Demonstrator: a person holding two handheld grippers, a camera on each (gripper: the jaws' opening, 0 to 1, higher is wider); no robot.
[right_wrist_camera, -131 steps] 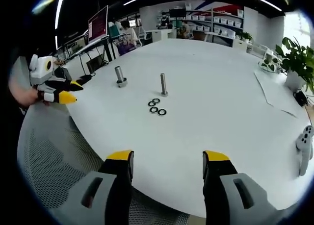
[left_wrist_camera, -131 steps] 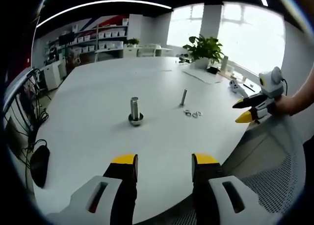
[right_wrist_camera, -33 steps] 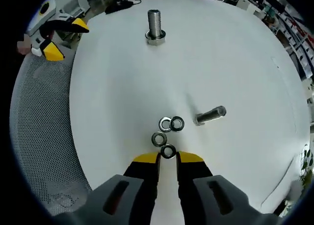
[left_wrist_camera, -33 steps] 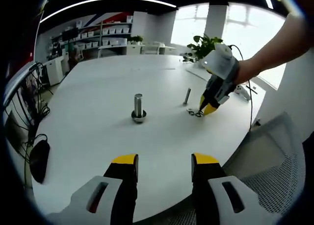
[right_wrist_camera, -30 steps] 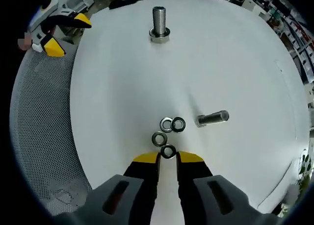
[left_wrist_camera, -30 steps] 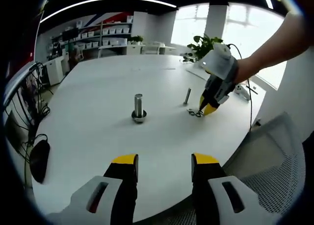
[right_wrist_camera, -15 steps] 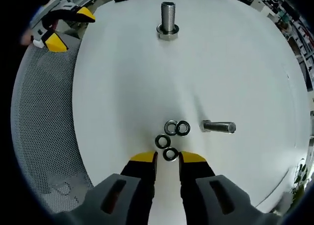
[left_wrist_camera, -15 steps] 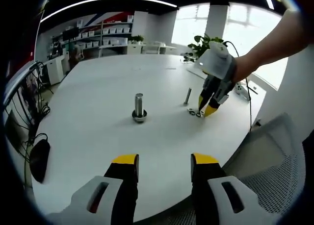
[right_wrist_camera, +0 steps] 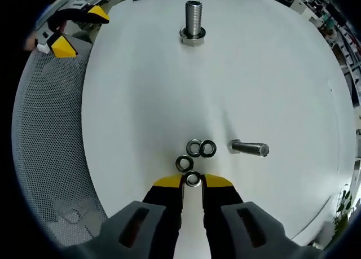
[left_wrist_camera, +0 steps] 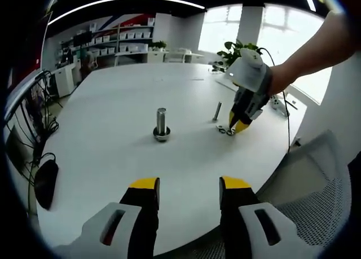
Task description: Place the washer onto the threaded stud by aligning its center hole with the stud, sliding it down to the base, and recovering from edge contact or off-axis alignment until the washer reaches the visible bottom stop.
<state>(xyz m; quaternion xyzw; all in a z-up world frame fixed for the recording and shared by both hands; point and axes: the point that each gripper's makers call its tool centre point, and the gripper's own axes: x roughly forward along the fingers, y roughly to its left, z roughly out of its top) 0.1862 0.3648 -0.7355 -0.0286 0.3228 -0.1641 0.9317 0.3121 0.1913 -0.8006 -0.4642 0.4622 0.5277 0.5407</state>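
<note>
The washer (right_wrist_camera: 193,179) lay flat on the white table (right_wrist_camera: 271,84), caught between the yellow tips of the right tool (right_wrist_camera: 192,181), whose jaws had narrowed onto its rim. Three more washers (right_wrist_camera: 196,152) lay just beyond it in a loose cluster, one nearly touching it, and a slim bolt (right_wrist_camera: 249,148) stood just beside them. The thick threaded stud (right_wrist_camera: 193,21) stood upright on its base well apart, near the table's far side in the right gripper view. In the left gripper view the right tool (left_wrist_camera: 237,126) pointed down at the washers beside the slim bolt (left_wrist_camera: 218,111), with the stud (left_wrist_camera: 161,124) farther left. The left tool (left_wrist_camera: 183,184) hung open over the table's near edge, holding nothing, beside a mesh chair (right_wrist_camera: 51,157).
</note>
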